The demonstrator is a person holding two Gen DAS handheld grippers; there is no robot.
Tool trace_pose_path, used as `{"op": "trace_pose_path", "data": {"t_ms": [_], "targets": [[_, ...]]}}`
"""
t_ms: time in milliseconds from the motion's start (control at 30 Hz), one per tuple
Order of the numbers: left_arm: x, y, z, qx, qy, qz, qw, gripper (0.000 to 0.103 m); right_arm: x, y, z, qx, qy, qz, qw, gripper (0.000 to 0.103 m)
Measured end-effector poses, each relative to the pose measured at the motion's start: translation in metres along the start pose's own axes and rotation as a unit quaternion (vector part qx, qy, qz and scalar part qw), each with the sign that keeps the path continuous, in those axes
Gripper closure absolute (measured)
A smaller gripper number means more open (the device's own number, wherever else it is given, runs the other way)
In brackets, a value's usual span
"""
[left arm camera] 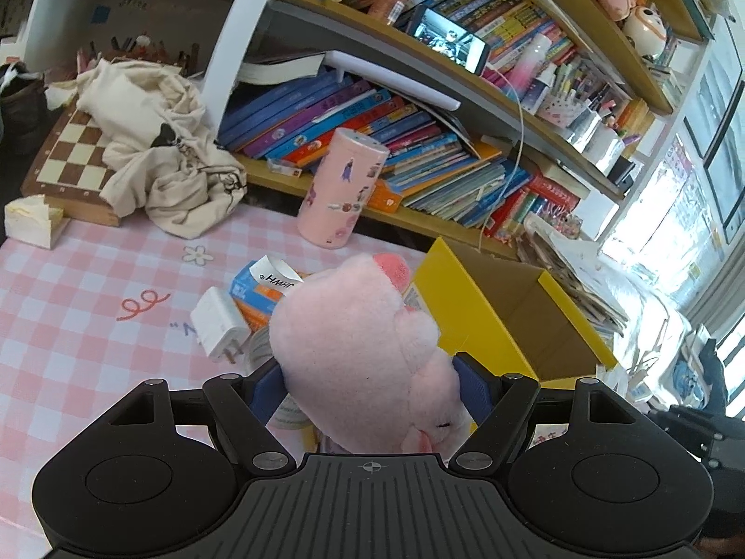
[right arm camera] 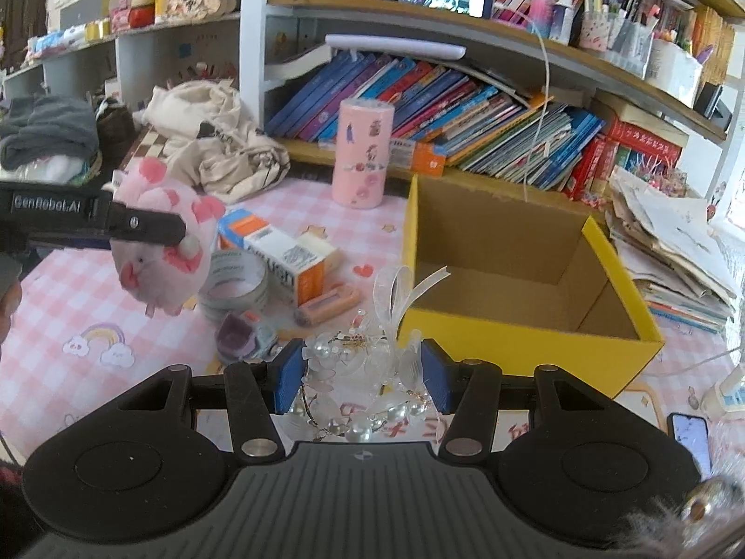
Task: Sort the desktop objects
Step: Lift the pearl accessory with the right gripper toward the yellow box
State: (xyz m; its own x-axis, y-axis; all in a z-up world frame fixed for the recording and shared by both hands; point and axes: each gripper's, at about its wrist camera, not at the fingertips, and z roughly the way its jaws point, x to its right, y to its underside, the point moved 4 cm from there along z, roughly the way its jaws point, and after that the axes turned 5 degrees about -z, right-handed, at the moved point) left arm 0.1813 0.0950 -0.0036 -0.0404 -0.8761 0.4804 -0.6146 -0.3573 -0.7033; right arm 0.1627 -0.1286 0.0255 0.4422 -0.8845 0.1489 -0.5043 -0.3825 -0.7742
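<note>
My left gripper (left arm camera: pixel 368 384) is shut on a pink plush toy (left arm camera: pixel 358 354) and holds it above the checked desk; in the right wrist view the toy (right arm camera: pixel 163 251) hangs at the left in that gripper (right arm camera: pixel 179 230). My right gripper (right arm camera: pixel 362 375) is around a pearl and ribbon hair ornament (right arm camera: pixel 358 363), its blue pads touching both sides, just in front of the open yellow box (right arm camera: pixel 526 335). The box (left arm camera: pixel 484 326) also shows in the left wrist view, right of the toy, and looks empty.
On the pink checked cloth lie an orange-blue carton (right arm camera: pixel 284 256), a tape roll (right arm camera: pixel 237 284), a pink eraser (right arm camera: pixel 328 303), a small toy car (right arm camera: pixel 247 337), a white charger (left arm camera: pixel 219 323) and a pink cylinder (right arm camera: pixel 361 153). Bookshelves stand behind; paper stack (right arm camera: pixel 670 251) and a phone (right arm camera: pixel 689 438) at right.
</note>
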Motion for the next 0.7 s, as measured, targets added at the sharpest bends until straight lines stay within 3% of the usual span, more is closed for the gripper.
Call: {"op": "trace_pose_path", "data": {"t_ms": [700], "targets": [[0.072, -0.007, 0.031, 0.023, -0.029, 0.015, 0.9992, 0.027, 0.100, -0.023, 0.013, 0.042, -0.021, -0.001, 0.999, 0.053]]}}
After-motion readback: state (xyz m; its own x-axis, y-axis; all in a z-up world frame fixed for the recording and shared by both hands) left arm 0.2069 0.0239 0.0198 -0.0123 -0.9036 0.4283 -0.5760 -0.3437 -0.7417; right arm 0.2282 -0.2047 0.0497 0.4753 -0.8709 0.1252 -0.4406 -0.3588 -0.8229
